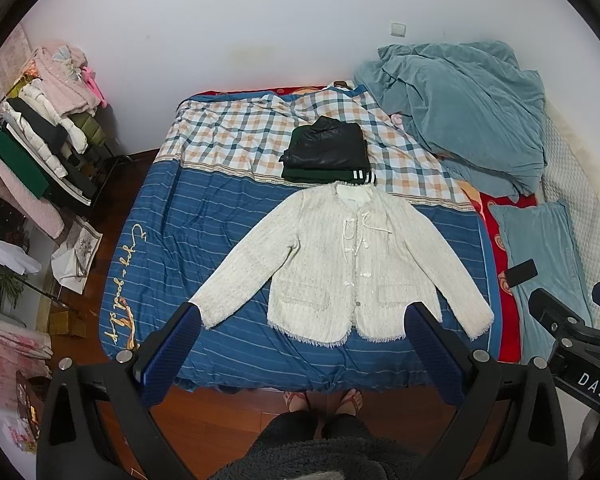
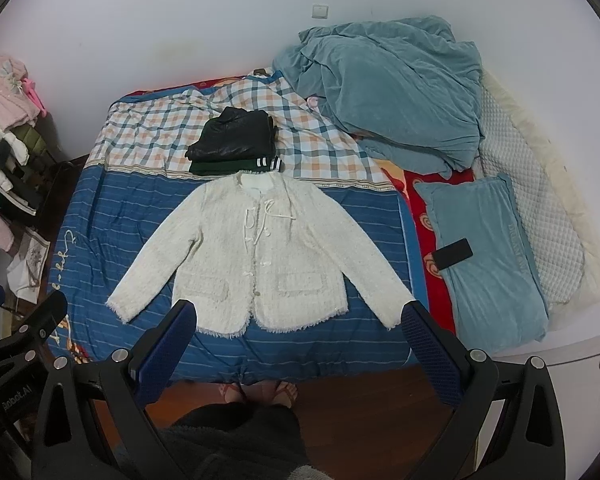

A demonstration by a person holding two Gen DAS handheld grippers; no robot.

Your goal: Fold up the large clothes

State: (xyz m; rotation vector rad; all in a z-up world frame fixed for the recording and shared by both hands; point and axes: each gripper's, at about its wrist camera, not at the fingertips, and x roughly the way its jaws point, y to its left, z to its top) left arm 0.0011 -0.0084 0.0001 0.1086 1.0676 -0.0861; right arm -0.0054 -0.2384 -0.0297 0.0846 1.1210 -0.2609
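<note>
Covering the bed (image 1: 228, 340), a striped blue sheet (image 1: 204, 224) bears the cream jacket (image 1: 340, 264).

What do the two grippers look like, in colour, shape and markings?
Both are black frames with silver screws and two long fingers faced with blue ribbed pads. Left gripper; right gripper. The right one carries white letters "DAS"; the left one shows partly legible white lettering ending in "AI".

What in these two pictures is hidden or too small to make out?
- Green garment: both views, mostly covered by the black jacket on top.
- Writing on the bedspread: left view, too distorted to read.
- Black phone screen: dark, nothing legible.
- Clothes rack: right view, cut off by the edge.
</note>
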